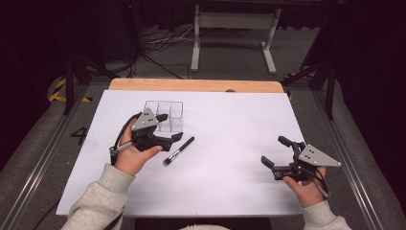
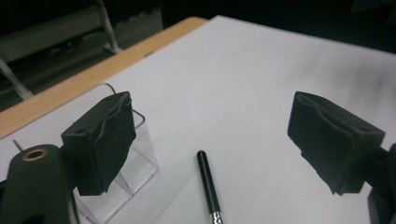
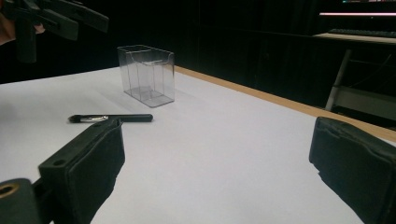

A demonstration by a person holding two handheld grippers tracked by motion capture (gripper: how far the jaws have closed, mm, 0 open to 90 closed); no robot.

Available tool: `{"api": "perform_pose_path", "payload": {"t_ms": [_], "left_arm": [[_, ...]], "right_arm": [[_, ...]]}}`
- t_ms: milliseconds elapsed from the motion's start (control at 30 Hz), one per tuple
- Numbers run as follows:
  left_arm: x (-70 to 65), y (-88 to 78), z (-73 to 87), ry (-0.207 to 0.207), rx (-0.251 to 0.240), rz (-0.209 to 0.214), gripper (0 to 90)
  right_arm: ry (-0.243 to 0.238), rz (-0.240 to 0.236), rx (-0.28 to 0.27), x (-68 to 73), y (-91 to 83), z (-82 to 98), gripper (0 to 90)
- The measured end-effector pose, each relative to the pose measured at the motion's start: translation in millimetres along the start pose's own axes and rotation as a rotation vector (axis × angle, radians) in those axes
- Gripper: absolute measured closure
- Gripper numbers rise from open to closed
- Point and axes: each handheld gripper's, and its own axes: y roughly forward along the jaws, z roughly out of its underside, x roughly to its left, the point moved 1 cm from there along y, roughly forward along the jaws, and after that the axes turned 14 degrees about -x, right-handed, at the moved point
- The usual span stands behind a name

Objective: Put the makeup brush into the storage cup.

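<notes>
The left hand-held gripper point(image 1: 168, 127) hangs released over the worktop point(image 1: 230, 120), jaws wide and nothing between them — poised, it seems, above the brush point(image 1: 179, 151), whose handle tip lies just below and between the jaws. The brush lies flat, handle end toward the clear box point(image 1: 165, 116) just beside it, likely its destination. The box stands upright, divided into compartments, all empty. The right hand-held gripper point(image 1: 276, 151) waits well apart, also released and holding nothing.

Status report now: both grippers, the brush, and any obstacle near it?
Left gripper open, above brush. Right gripper open, empty, apart. Brush flat on table; clear box stands beside it.
</notes>
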Motion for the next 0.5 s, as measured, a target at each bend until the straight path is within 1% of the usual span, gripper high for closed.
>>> {"api": "perform_pose_path", "payload": {"t_ms": [33, 67, 100, 133, 167, 200, 267, 300, 333, 367, 400, 433, 467, 500], "left_arm": [[0.7, 2.6, -1.4, 0.009, 0.020, 0.009, 16.9], [1.1, 5.0, -2.4, -0.002, 0.044, 0.018, 18.5], [1.6, 7.6, -3.7, -0.028, 0.086, 0.022, 18.3], [1.8, 9.9, -4.9, -0.033, 0.113, 0.028, 18.3], [1.8, 9.9, -4.9, -0.033, 0.113, 0.028, 18.0], [2.1, 11.8, -6.0, -0.029, 0.134, 0.020, 17.2], [3.6, 16.0, -7.8, -0.022, 0.200, 0.014, 16.4], [4.5, 18.0, -9.1, -0.013, 0.248, 0.007, 14.7], [5.4, 19.9, -10.3, -0.003, 0.281, 0.000, 14.2], [5.7, 21.4, -11.2, -0.003, 0.303, -0.001, 14.2], [5.7, 21.4, -11.2, -0.003, 0.303, -0.001, 14.7], [6.2, 24.5, -13.2, -0.016, 0.388, -0.007, 14.5], [6.3, 25.7, -13.8, -0.020, 0.406, -0.002, 14.0], [6.5, 27.2, -14.8, -0.012, 0.413, 0.002, 13.3]], "right_arm": [[0.001, 0.000, -0.001, 0.1, 0.1, 0.0, 4.0], [0.001, -0.002, 0.000, 0.1, 0.3, -0.1, 4.2], [0.002, -0.004, 0.000, 0.0, 0.3, 0.0, 4.2], [0.003, -0.005, 0.000, 0.0, 0.2, -0.1, 4.2], [0.003, -0.005, 0.000, 0.0, 0.2, -0.1, 4.2], [0.004, -0.010, 0.000, -0.3, 0.2, -0.1, 4.3], [0.006, -0.008, 0.000, -0.3, 0.2, 0.0, 4.2], [0.006, -0.010, 0.000, -0.5, 0.4, 0.2, 4.2], [0.008, -0.009, 0.002, -0.6, 0.5, 0.3, 4.2], [0.008, -0.009, 0.009, -0.7, 0.4, 0.5, 4.2], [0.008, -0.011, 0.013, -0.8, 0.5, 0.6, 4.2], [0.007, -0.012, 0.014, -0.8, 0.4, 0.7, 4.2], [0.007, -0.012, 0.015, -0.9, 0.3, 0.8, 4.2], [0.006, -0.011, 0.014, -1.0, 0.2, 0.7, 4.2]]}}
